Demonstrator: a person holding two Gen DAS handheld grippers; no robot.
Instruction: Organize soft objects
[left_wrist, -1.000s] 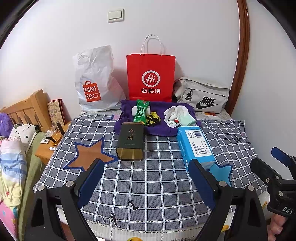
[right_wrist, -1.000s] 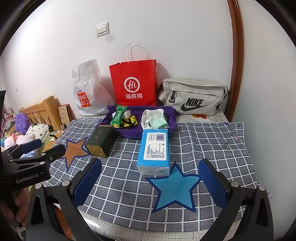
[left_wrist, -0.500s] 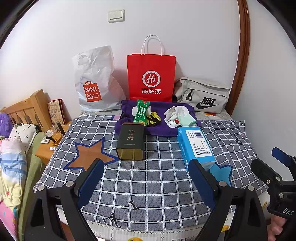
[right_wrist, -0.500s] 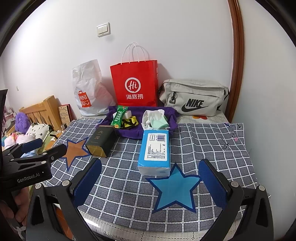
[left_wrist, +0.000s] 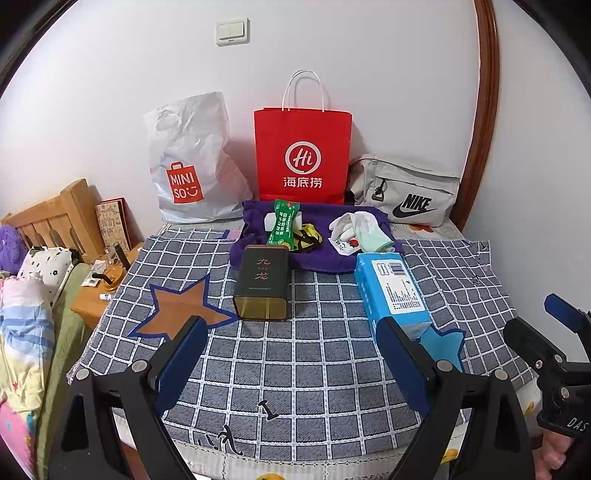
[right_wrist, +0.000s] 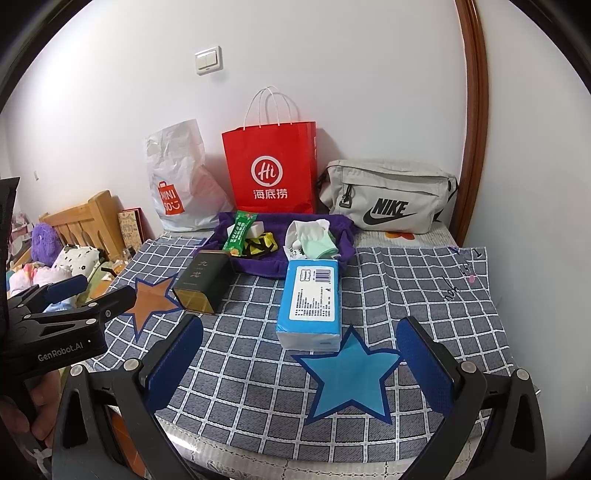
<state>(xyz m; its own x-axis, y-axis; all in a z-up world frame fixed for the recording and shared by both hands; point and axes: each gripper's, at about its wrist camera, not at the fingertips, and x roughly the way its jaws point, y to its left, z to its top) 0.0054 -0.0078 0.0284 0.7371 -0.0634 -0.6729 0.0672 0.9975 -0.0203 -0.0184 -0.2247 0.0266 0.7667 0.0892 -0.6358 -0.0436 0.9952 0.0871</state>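
A blue tissue pack lies on the checked cloth, just behind a blue star patch. A dark tea tin lies to its left, beside an orange star patch. Behind them a purple cloth holds a green snack packet, a yellow-black item and white and mint gloves. My left gripper stands open over the near cloth, nothing between its fingers. My right gripper is open too, above the blue star.
Against the wall stand a white Miniso bag, a red paper bag and a grey Nike bag. A wooden bed frame, bedding and a small side table are at the left. The table's front edge is close below.
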